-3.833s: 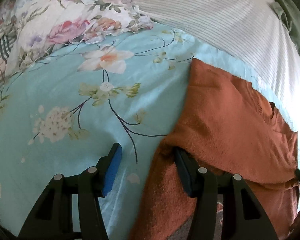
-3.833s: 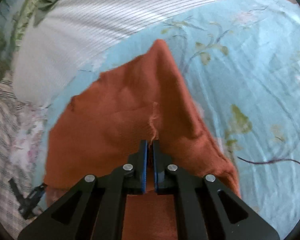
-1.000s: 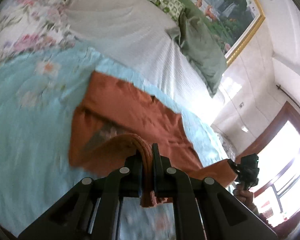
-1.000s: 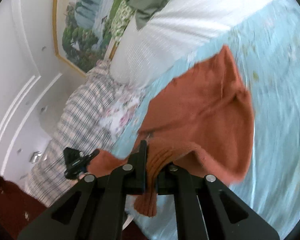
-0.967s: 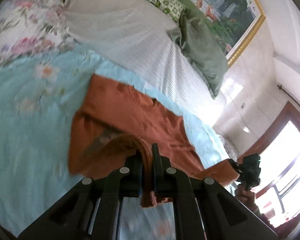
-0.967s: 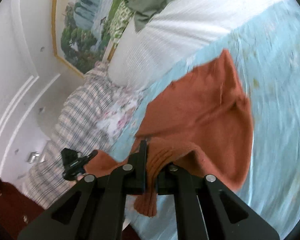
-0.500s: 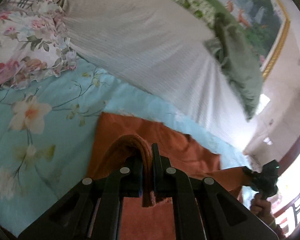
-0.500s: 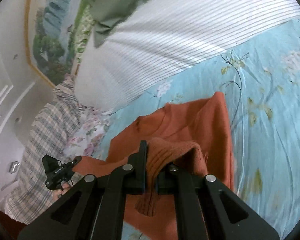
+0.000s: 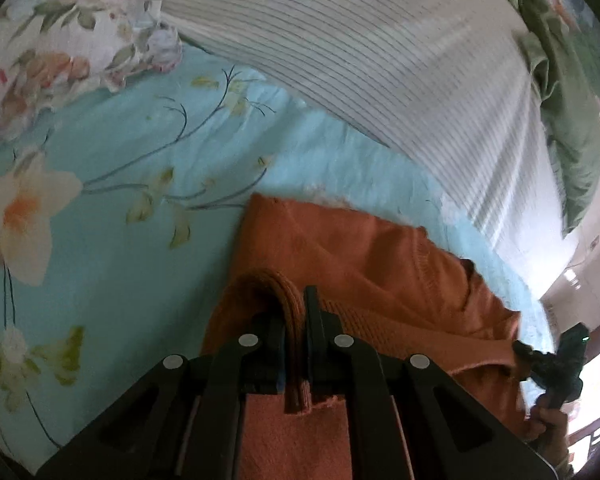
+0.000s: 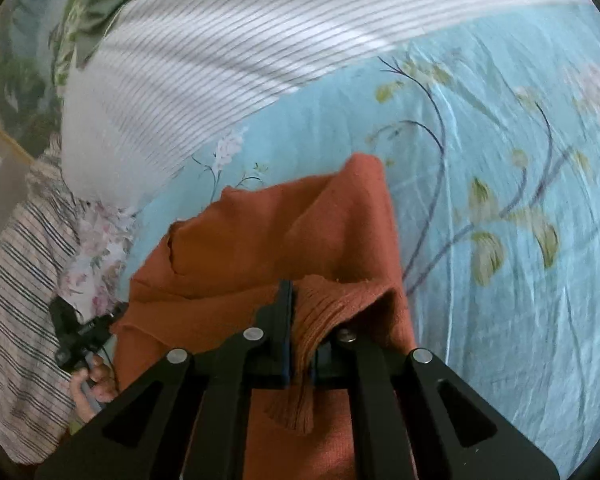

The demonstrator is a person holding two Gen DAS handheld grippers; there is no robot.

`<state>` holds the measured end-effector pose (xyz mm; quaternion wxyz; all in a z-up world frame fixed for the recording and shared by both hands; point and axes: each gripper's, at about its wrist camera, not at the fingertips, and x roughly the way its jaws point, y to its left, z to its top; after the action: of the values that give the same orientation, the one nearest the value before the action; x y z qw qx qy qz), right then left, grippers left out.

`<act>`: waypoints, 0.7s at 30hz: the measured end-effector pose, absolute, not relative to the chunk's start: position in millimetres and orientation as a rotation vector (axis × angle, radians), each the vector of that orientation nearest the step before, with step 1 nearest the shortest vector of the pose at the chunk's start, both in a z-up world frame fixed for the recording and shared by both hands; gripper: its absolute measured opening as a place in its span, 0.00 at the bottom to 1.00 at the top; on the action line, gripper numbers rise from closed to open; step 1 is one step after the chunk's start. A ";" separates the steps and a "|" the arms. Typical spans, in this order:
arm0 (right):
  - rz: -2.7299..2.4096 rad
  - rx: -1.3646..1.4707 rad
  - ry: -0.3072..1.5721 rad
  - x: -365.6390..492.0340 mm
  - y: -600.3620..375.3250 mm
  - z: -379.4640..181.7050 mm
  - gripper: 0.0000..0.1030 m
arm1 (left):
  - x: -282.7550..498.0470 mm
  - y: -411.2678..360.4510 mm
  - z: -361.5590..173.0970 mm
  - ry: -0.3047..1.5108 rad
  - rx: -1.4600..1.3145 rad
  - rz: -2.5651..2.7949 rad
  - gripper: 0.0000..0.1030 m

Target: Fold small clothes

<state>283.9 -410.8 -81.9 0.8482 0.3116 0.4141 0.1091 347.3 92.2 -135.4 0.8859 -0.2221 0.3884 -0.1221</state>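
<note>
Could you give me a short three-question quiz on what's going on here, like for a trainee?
1. True or false: both tools are clamped on the orange sweater.
2. Which part does the left tool pinch? A) ribbed edge B) a button C) a zipper
3. What does the sweater lie on?

Key:
1. True; the right tool grips it too.
2. A
3. The blue floral bedsheet.
</note>
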 end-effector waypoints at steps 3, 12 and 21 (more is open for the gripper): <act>0.143 0.643 0.783 256.6 -419.5 -61.7 0.51 | 321.7 85.6 -123.8 0.786 -0.445 -0.285 0.37; 0.504 0.380 0.943 223.9 -307.2 -70.6 0.51 | 248.9 9.8 -139.6 0.897 -0.347 -0.502 0.48; 0.332 0.208 0.975 269.6 -315.9 -78.8 0.49 | 295.3 -0.4 -144.2 0.938 -0.254 -0.446 0.44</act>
<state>269.6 -315.9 -78.8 0.8652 0.0992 0.4653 0.1583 295.3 -0.4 -144.2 0.8605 -0.1211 0.4468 -0.2126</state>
